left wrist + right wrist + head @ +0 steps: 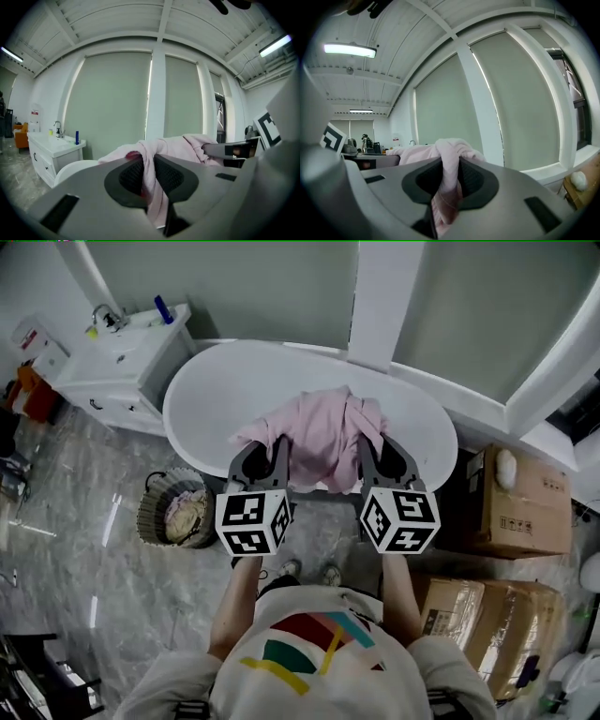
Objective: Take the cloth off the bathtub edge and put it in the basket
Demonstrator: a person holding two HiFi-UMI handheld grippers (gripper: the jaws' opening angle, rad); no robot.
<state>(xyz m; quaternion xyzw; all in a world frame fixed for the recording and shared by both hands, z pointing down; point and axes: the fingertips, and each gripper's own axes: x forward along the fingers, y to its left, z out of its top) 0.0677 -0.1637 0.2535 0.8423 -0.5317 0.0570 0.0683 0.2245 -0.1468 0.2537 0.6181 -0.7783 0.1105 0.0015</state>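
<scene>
Only head view shows basket [150, 493] left of tub [216, 390], gripper views show left gripper [149, 171] and right gripper [451, 176] each pinching pink cloth [319, 432], 2 arms stretched forward, side by side

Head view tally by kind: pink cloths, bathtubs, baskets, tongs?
Pink cloth: 1
Bathtub: 1
Basket: 1
Tongs: 2 (left tongs, right tongs, both clamped on the cloth)
Total: 5
</scene>
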